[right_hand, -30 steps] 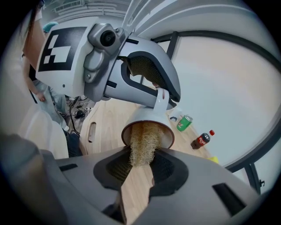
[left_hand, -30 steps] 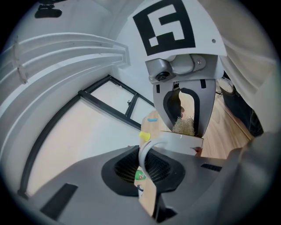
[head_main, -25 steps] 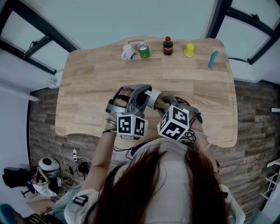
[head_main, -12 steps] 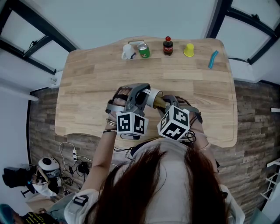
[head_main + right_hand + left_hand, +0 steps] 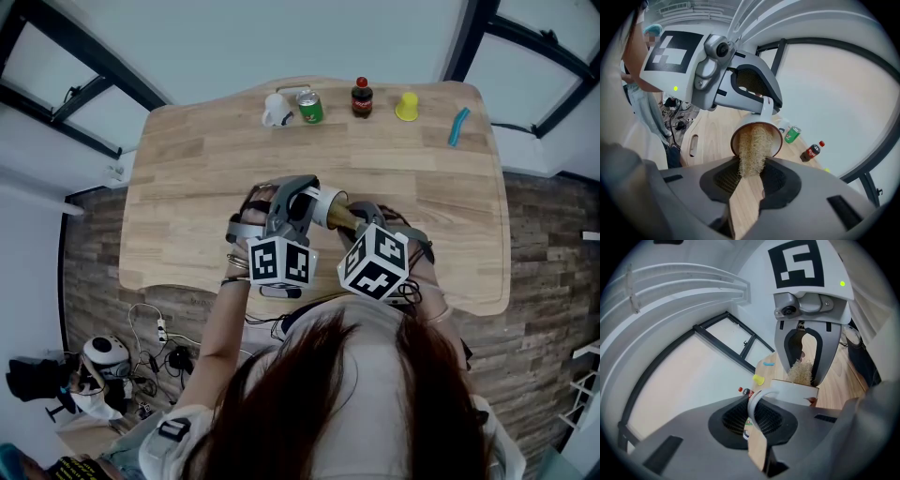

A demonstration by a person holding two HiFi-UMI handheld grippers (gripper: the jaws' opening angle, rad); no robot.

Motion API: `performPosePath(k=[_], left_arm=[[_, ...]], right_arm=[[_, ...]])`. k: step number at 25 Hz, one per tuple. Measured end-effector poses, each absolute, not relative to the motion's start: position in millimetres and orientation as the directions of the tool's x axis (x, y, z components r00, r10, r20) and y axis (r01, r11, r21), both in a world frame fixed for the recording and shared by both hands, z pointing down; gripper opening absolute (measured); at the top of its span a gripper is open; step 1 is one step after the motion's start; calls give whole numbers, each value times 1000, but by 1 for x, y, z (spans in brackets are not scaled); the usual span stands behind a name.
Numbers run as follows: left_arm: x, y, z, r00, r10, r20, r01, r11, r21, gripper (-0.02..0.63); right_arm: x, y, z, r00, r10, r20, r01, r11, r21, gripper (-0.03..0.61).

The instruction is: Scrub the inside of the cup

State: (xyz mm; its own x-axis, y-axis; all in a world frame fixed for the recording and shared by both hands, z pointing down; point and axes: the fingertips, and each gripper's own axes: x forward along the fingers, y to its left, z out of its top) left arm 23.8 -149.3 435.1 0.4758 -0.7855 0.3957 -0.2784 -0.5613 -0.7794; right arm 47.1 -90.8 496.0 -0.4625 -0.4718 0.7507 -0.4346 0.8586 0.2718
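Observation:
A white cup with a brown inside is held on its side over the table's front middle. My left gripper is shut on the cup's handle. My right gripper is shut on a straw-coloured fibre scrubber, whose far end lies inside the cup's mouth. In the left gripper view the right gripper faces me, with the scrubber dipping behind the cup's wall. The right gripper view shows the left gripper above the cup.
Along the far edge of the wooden table stand a white mug, a green can, a cola bottle and a yellow cup. A blue object lies at the far right. Cables and gear litter the floor at lower left.
Both grippers and the cup have shifted only very slightly; each grip is unchanged.

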Motion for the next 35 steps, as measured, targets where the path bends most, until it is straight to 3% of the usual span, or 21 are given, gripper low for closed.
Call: performPosePath(k=[19, 35], left_arm=[[3, -163, 423, 407, -836, 369, -417, -529, -739, 29], [-33, -185, 408, 281, -896, 343, -736, -431, -522, 29]], right_arm=[[43, -100, 480, -460, -532, 710, -525, 809, 266, 120], [50, -126, 442, -456, -705, 543, -711, 656, 255, 120]])
